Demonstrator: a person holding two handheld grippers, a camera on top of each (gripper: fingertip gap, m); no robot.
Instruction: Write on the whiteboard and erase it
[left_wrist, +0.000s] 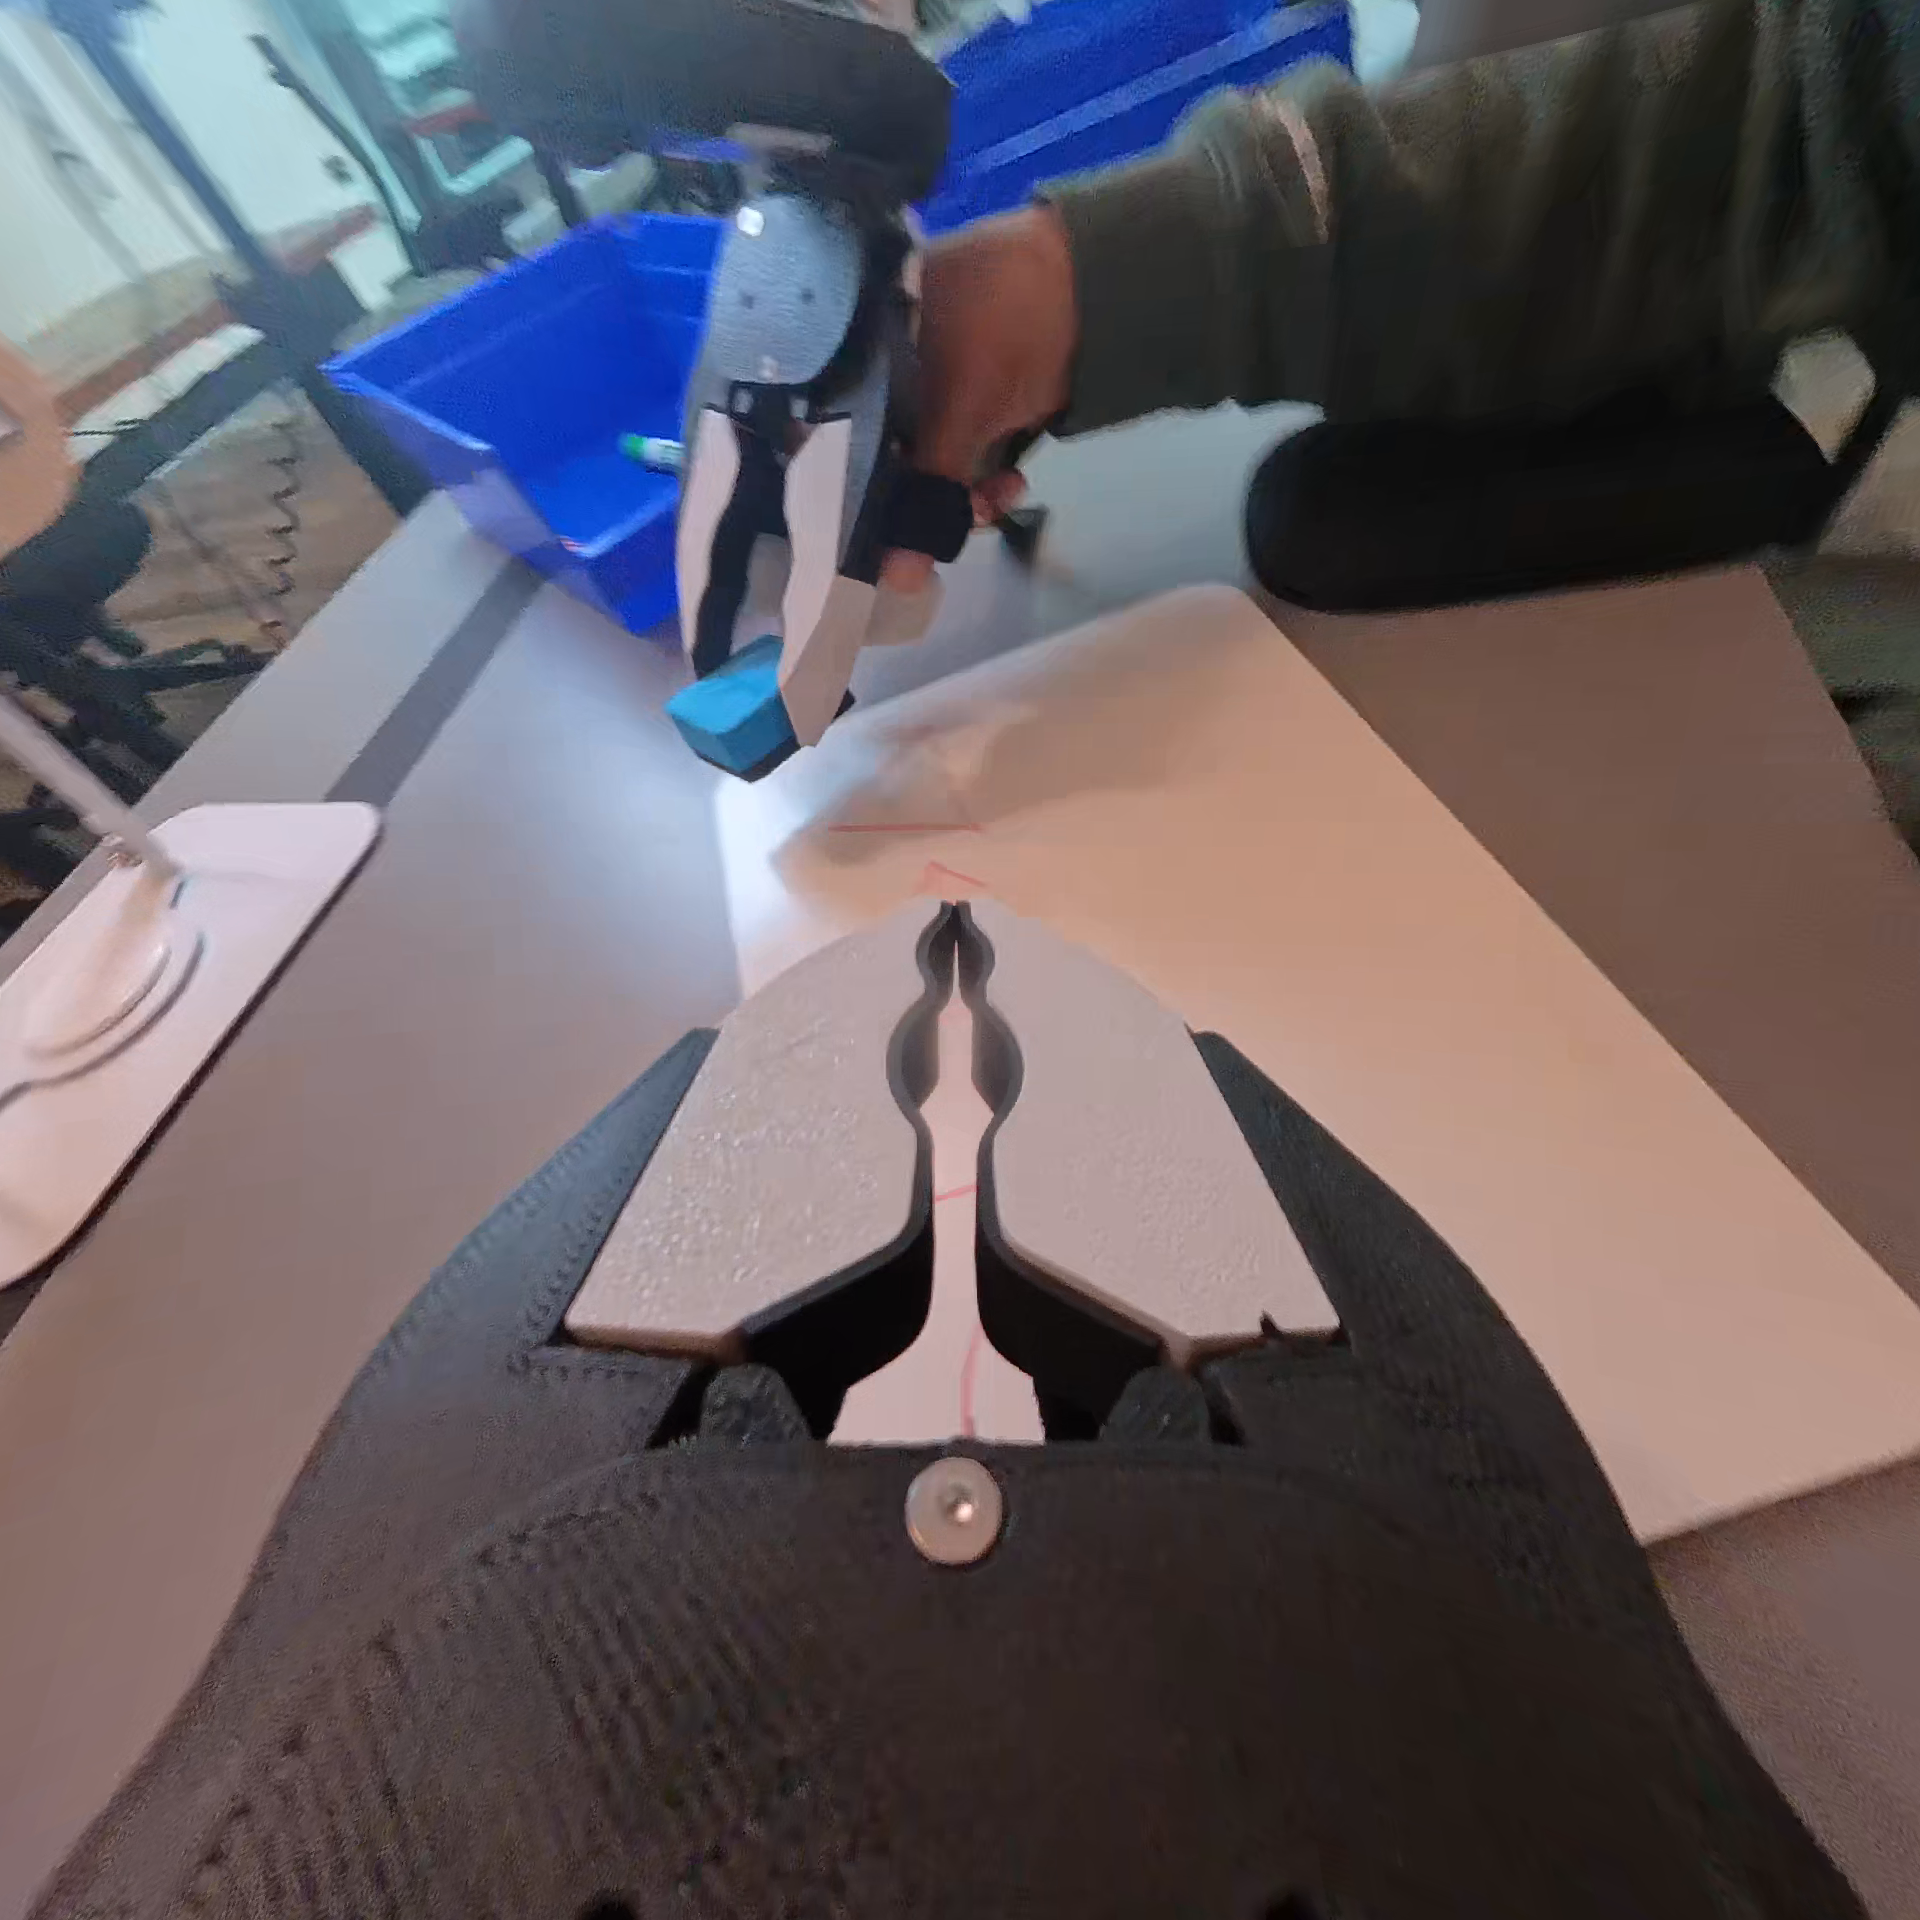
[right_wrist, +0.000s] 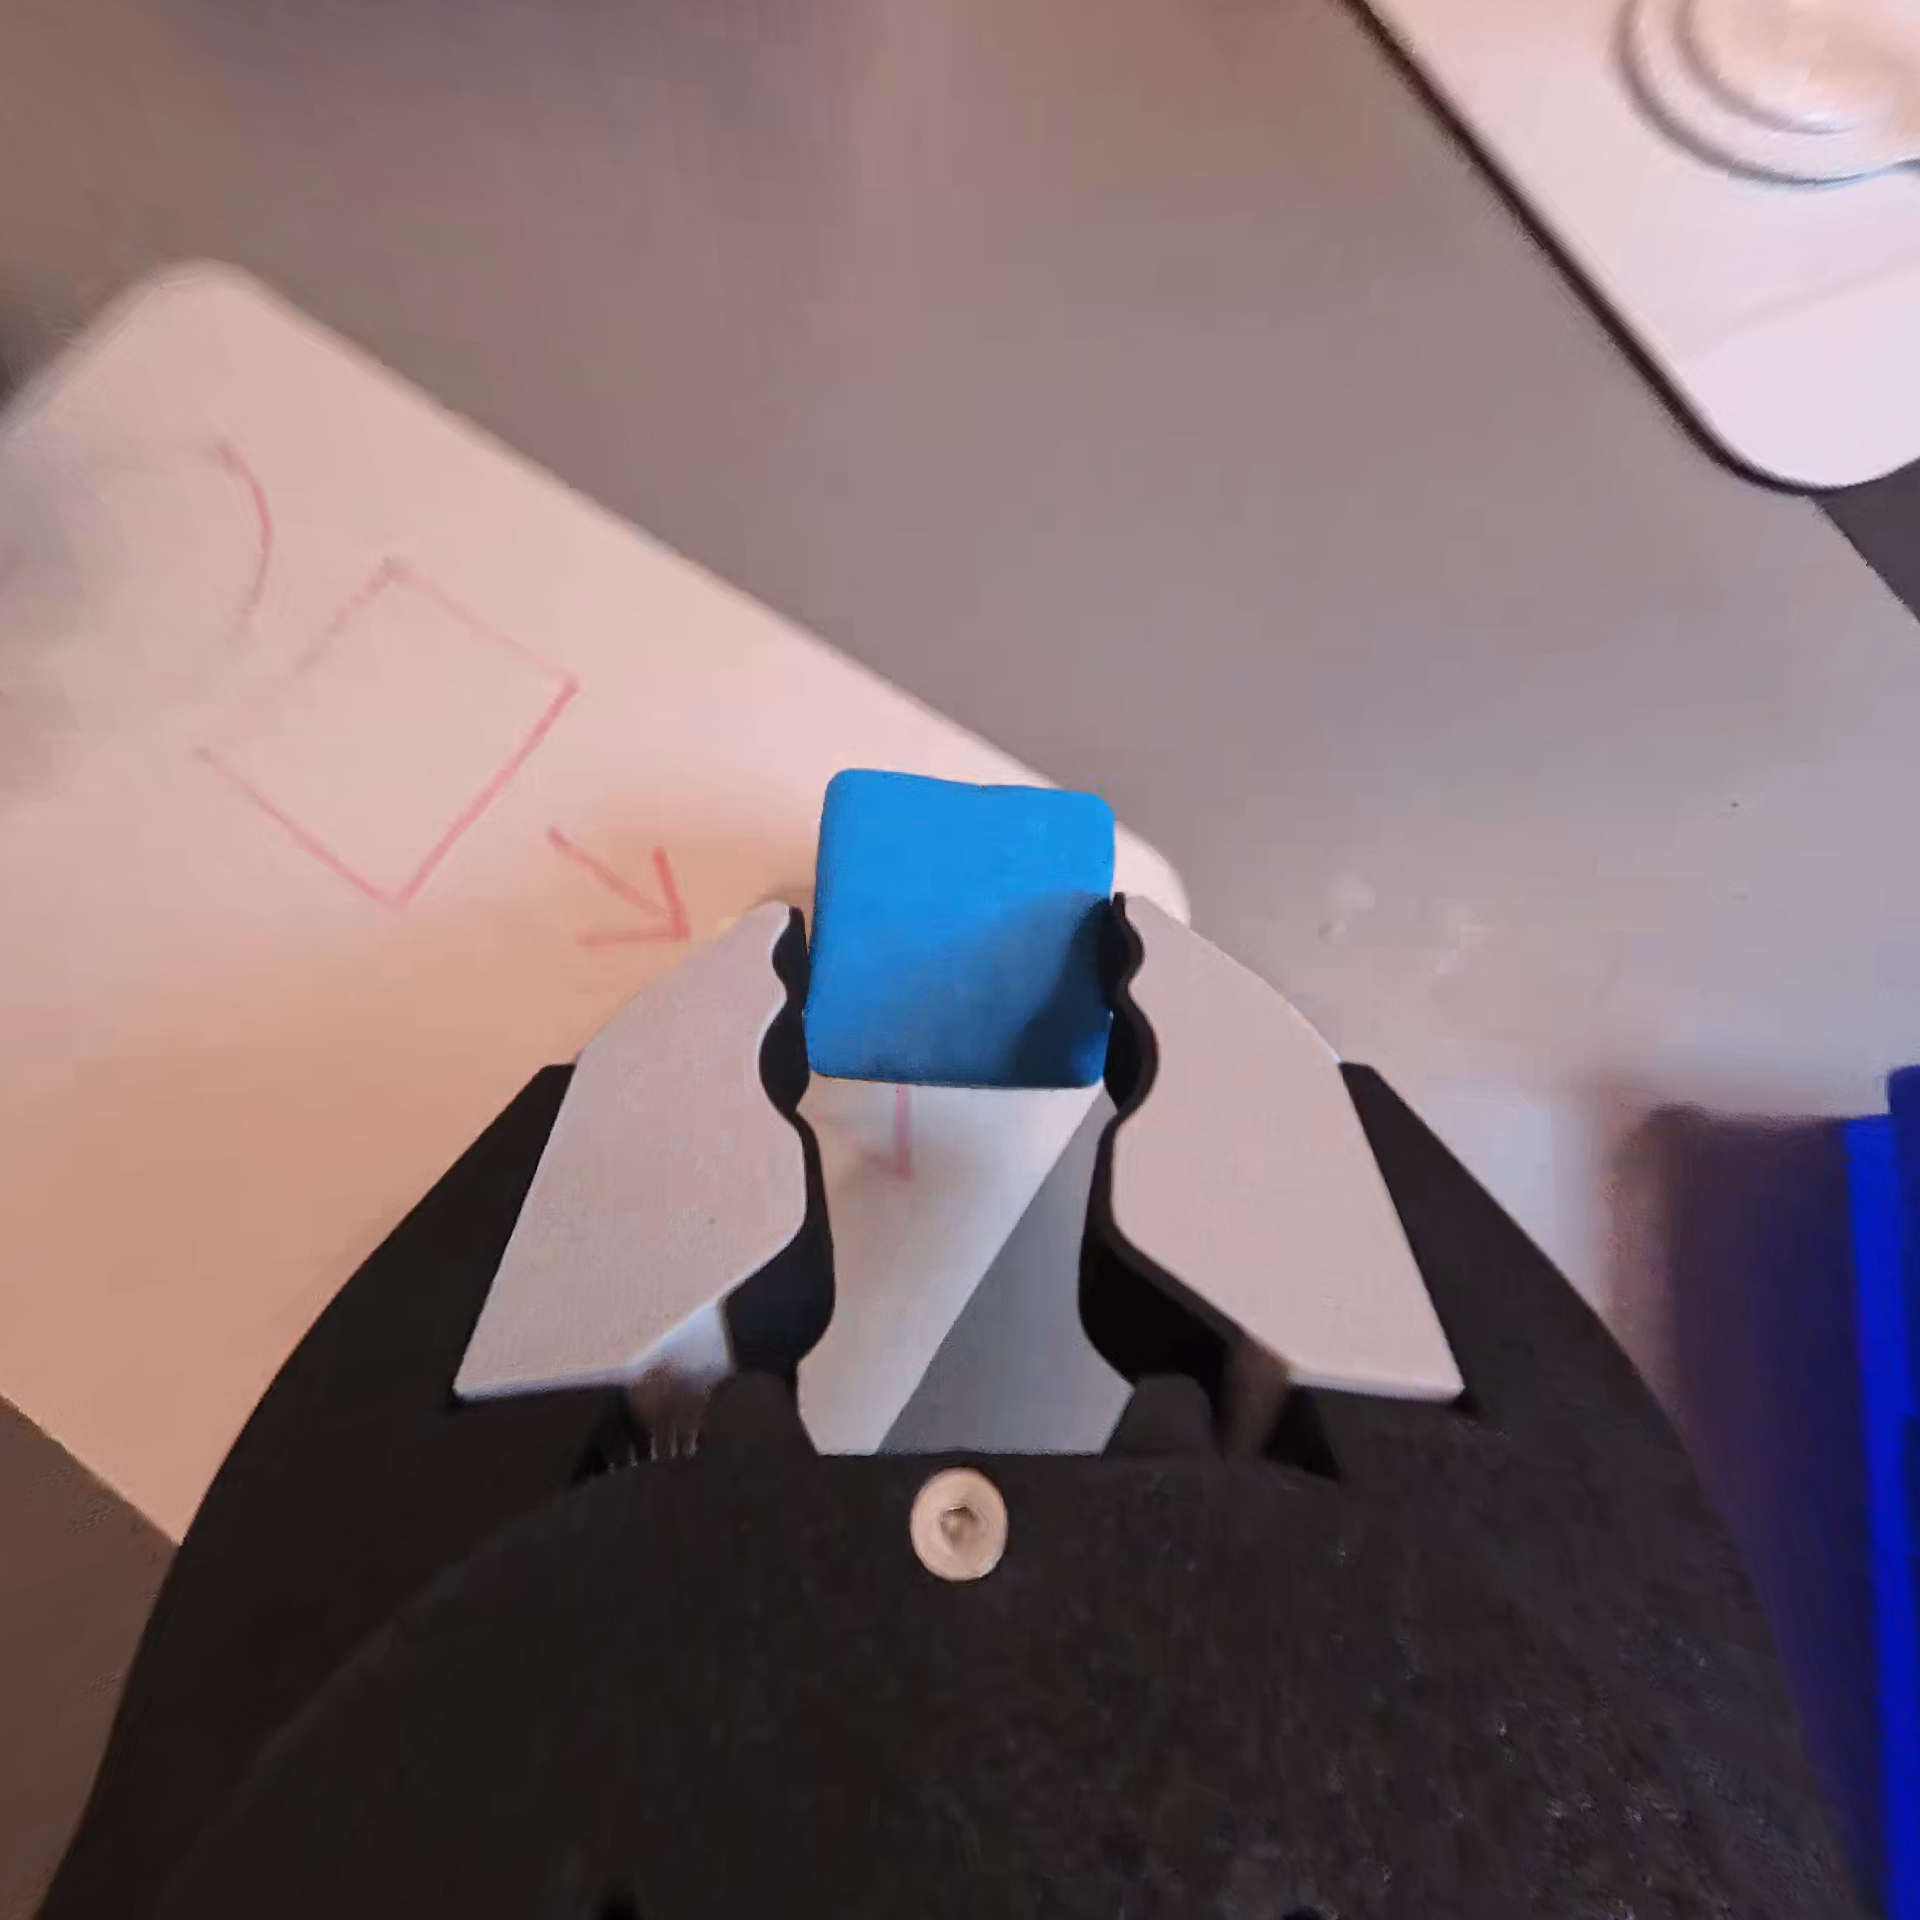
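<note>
In the left wrist view, one blue bin (left_wrist: 540, 416) is sitting on the table (left_wrist: 520, 987) holding one marker (left_wrist: 652, 451) while the left gripper (left_wrist: 956, 914) is hovering clenched and empty over the whiteboard (left_wrist: 1299, 987), and in the right wrist view the right gripper (right_wrist: 956, 925) is grasping one blue eraser (right_wrist: 956, 935) at the whiteboard's corner.

no readable text, whiteboard (right_wrist: 436, 1039) bears only red drawn shapes

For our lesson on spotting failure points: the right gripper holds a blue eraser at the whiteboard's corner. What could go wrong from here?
1. The right gripper grips the blue eraser only at its fingertips; wiping pressure might twist it loose.
2. The left gripper hangs shut over the whiteboard; an unheld board could slide.
3. The red marks lie away from the corner and could be missed.
</note>
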